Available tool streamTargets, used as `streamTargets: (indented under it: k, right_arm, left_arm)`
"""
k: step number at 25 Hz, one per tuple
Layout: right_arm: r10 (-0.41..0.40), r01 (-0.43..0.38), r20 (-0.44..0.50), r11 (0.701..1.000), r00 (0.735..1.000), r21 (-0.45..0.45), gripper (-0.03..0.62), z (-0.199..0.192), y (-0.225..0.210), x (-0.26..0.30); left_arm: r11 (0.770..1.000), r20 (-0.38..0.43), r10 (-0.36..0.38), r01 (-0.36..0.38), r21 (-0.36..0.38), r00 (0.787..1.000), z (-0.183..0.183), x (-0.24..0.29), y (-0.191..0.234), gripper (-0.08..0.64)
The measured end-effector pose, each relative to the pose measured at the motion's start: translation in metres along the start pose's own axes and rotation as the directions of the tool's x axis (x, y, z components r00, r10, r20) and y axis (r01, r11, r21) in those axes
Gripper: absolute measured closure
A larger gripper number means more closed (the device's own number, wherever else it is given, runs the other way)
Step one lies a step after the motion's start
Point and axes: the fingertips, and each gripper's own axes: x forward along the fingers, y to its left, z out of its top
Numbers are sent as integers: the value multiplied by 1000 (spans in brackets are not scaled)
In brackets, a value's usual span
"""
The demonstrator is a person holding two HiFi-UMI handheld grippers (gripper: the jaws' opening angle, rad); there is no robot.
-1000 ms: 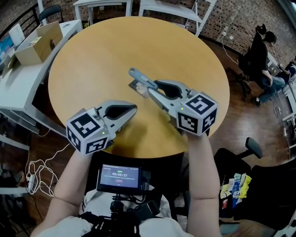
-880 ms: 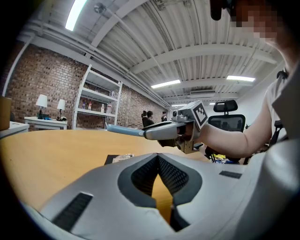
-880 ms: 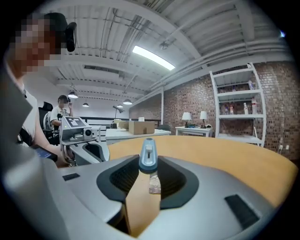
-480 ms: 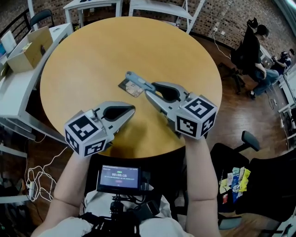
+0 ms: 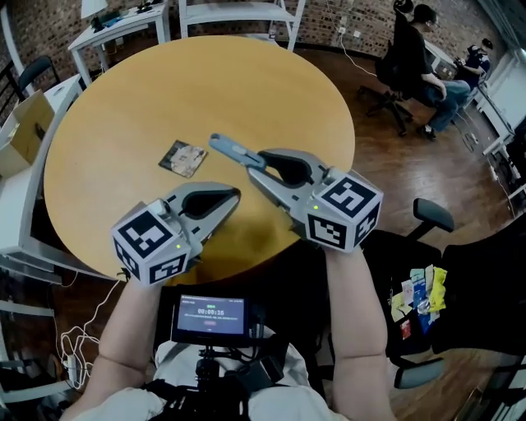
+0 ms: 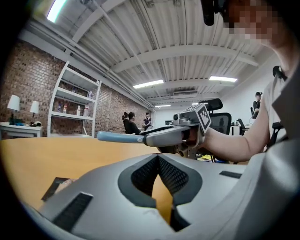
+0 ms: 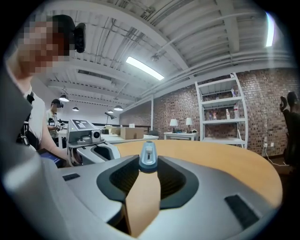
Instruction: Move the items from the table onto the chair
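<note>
A slim blue-handled tool (image 5: 232, 150) sticks out up and to the left from my right gripper (image 5: 256, 164), which is shut on it above the round wooden table (image 5: 271, 90). In the right gripper view the tool's end (image 7: 148, 159) sits pinched between the jaws. The left gripper view shows the tool (image 6: 120, 137) level above the tabletop. A small flat printed packet (image 5: 182, 158) lies on the table just left of the tool's tip. My left gripper (image 5: 233, 197) hovers near the table's front edge, shut and holding nothing. A black office chair (image 5: 485, 288) at the right carries several small packets (image 5: 419, 296).
The chair's armrest (image 5: 433, 218) stands between the table and the chair seat. White desks and a cardboard box (image 5: 25, 127) are at the left. A person sits at a desk (image 5: 423, 41) at the back right. White shelving (image 5: 238, 12) stands behind the table.
The right gripper has carried the blue-handled tool to the right, off the packet it was over. The view has swung right, bringing more of the chair into sight. The left gripper has kept its place.
</note>
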Motion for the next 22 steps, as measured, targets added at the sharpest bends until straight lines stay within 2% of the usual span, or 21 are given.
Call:
streamTargets:
  k: [8, 11, 13, 17, 22]
  right_arm:
    - [-153, 151, 41, 988, 987, 36, 468, 3, -42, -85]
    - [-176, 171, 59, 982, 983, 85, 468, -12, -44, -111]
    - [-203, 196, 62, 975, 977, 103, 468, -23, -48, -133]
    - [-281, 273, 68, 955, 957, 115, 468, -38, -62, -182]
    - [-384, 371, 78, 917, 920, 147, 468, -53, -75, -241]
  left_arm:
    - [987, -10, -158, 158, 3, 987, 20, 72, -40, 552]
    - [982, -33, -190, 189, -21, 981, 15, 89, -57, 552]
    - [974, -19, -225, 224, -25, 974, 15, 106, -72, 552]
    - [951, -4, -309, 309, -16, 951, 17, 142, -107, 552]
    - [910, 2, -415, 414, -19, 910, 19, 179, -149, 552]
